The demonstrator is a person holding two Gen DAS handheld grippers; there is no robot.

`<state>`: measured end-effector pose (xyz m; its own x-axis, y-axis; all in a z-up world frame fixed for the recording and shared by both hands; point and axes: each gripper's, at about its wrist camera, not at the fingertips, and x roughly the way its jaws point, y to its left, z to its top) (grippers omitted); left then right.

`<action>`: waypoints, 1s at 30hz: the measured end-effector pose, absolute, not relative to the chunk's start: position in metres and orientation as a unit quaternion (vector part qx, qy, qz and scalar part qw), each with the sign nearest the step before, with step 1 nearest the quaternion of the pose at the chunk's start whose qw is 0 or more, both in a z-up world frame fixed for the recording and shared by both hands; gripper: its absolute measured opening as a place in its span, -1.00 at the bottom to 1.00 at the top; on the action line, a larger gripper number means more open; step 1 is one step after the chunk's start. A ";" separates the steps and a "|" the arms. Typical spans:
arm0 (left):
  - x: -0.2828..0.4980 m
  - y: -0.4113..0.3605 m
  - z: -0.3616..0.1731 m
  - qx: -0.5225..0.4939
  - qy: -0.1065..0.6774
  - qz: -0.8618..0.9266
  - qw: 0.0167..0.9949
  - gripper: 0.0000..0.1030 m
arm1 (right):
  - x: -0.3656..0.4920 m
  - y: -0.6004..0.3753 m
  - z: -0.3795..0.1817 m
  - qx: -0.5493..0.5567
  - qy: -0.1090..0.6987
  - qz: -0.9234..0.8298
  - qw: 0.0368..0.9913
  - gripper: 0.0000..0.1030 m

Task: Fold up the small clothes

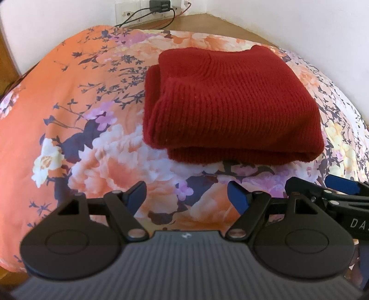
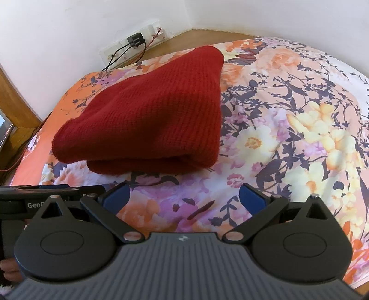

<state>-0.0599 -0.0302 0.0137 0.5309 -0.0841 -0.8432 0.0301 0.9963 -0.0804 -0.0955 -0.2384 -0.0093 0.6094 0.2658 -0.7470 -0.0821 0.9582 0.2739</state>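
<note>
A dark red knitted garment [image 1: 230, 106] lies folded into a thick rectangular bundle on a floral bedspread [image 1: 76, 110]. In the right wrist view the same garment [image 2: 147, 120] sits ahead and left of centre. My left gripper [image 1: 186, 192] is open, just short of the bundle's near edge, with nothing between its blue pads. My right gripper [image 2: 184, 198] is also open and empty, a little in front of the bundle's near fold. The right gripper's fingers [image 1: 341, 184] show at the right edge of the left wrist view. The left gripper's body [image 2: 50, 196] shows at the left of the right wrist view.
The bedspread [image 2: 288, 129] covers the whole surface around the garment. Behind it, a wooden ledge [image 1: 207, 20] meets a white wall with a socket strip [image 1: 147, 9], a plugged charger [image 2: 136, 39] and cables. A wooden frame [image 2: 16, 101] stands at the left.
</note>
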 end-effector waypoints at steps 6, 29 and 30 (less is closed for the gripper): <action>-0.059 -0.032 0.016 -0.019 0.477 -0.031 0.878 0.52 | -0.093 -0.238 -0.010 0.107 0.430 0.096 0.891 1.00; -0.056 -0.033 0.016 -0.014 0.475 -0.033 0.879 0.52 | -0.088 -0.234 -0.010 0.106 0.432 0.097 0.891 1.00; -0.056 -0.033 0.016 -0.014 0.475 -0.033 0.879 0.52 | -0.088 -0.235 -0.010 0.106 0.432 0.097 0.891 1.00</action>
<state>-0.0563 -0.0329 0.0162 0.5473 -0.0723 -0.8338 0.0449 0.9974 -0.0570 -0.0885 -0.2347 -0.0102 0.6088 0.2642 -0.7481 -0.0806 0.9586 0.2730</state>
